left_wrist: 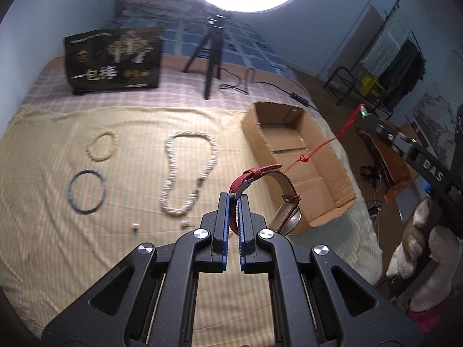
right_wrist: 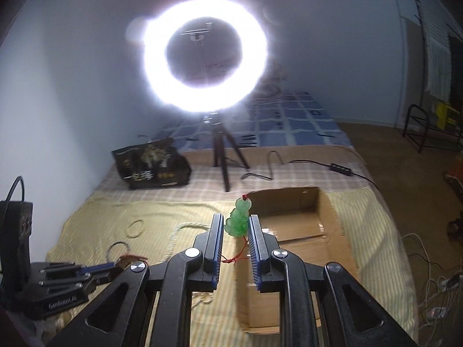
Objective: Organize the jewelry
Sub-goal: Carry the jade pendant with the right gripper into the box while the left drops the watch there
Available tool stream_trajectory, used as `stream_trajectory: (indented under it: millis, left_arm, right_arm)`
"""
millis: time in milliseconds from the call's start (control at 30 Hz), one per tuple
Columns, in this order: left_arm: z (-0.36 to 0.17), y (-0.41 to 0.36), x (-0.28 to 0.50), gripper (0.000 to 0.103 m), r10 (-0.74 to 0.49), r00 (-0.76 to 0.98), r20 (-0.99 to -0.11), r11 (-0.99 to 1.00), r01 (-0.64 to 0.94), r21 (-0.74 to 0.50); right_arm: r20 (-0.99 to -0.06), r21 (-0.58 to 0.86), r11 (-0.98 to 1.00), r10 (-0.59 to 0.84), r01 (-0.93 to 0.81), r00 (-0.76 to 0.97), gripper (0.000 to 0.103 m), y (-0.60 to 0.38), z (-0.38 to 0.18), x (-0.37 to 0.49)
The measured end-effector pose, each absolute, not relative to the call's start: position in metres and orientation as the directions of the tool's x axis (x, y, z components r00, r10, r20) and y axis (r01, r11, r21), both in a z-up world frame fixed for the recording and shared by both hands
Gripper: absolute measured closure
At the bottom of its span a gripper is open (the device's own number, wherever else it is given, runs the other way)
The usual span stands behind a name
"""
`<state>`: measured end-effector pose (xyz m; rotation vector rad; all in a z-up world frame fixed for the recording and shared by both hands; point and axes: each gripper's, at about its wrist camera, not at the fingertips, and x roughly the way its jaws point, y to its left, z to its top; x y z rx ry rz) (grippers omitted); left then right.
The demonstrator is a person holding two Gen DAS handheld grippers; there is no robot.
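Note:
My left gripper is shut on the red strap of a wristwatch, whose metal case hangs to the right of the fingers, just left of the open cardboard box. My right gripper is shut on a green jade pendant; its red cord trails below the fingers and hangs across the box in the left wrist view. The pendant is held above the box, near its left wall. On the yellow striped cloth lie a white pearl necklace, a beaded bracelet, a dark bangle and two small earrings.
A ring light on a black tripod stands at the back of the bed with its cable running to the right. A black printed bag stands at the back left. The bed edge drops to the floor on the right, beside a plush toy.

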<state>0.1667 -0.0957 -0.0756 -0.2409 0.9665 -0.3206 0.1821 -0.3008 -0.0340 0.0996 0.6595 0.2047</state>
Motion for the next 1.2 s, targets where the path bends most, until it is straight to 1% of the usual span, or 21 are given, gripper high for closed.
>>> stream_trajectory:
  millis: [433, 700, 900, 967, 1033, 1067, 1100, 1133, 1167, 1200]
  left_arm:
    - [-0.092, -0.172, 0.183, 0.100, -0.433, 0.475, -0.766, 0.901, 0.233, -0.365]
    - [-0.107, -0.194, 0.192, 0.100, -0.449, 0.438, -0.779, 0.893, 0.245, -0.378]
    - [-0.114, -0.203, 0.197, 0.100, -0.470, 0.421, -0.776, 0.882, 0.250, -0.399]
    - [-0.116, -0.205, 0.199, 0.099, -0.482, 0.415, -0.772, 0.876, 0.252, -0.412]
    - [-0.117, -0.205, 0.201, 0.098, -0.491, 0.416, -0.766, 0.871, 0.251, -0.422]
    - [-0.118, -0.205, 0.202, 0.093, -0.492, 0.414, -0.766, 0.870, 0.247, -0.426]
    - [-0.119, -0.205, 0.203, 0.090, -0.496, 0.411, -0.765, 0.868, 0.246, -0.430]
    - [-0.119, -0.203, 0.204, 0.084, -0.497, 0.411, -0.764, 0.868, 0.245, -0.433]
    - [-0.119, -0.201, 0.204, 0.077, -0.492, 0.418, -0.764, 0.871, 0.239, -0.430]
    - [-0.118, -0.199, 0.204, 0.076, -0.488, 0.424, -0.763, 0.873, 0.235, -0.428]
  right_arm:
    - [-0.652, 0.157, 0.987, 0.133, -0.039, 0.747, 0.087, -0.353, -0.060, 0.199]
    - [-0.695, 0.136, 0.991, 0.087, 0.011, 0.714, 0.087, -0.374, -0.079, 0.203]
    - [-0.714, 0.159, 0.987, 0.089, 0.037, 0.695, 0.085, -0.387, -0.088, 0.204]
    - [-0.717, 0.166, 0.985, 0.092, 0.041, 0.691, 0.077, -0.388, -0.090, 0.204]
    - [-0.716, 0.163, 0.986, 0.087, 0.044, 0.693, 0.063, -0.388, -0.090, 0.204]
    - [-0.716, 0.162, 0.986, 0.086, 0.046, 0.693, 0.057, -0.387, -0.090, 0.204]
    - [-0.716, 0.161, 0.986, 0.084, 0.047, 0.693, 0.044, -0.388, -0.090, 0.204]
    - [-0.712, 0.160, 0.986, 0.081, 0.048, 0.698, 0.034, -0.387, -0.089, 0.203]
    - [-0.707, 0.155, 0.987, 0.076, 0.050, 0.704, 0.031, -0.387, -0.088, 0.201]
    - [-0.704, 0.151, 0.987, 0.071, 0.051, 0.707, 0.028, -0.386, -0.088, 0.201]
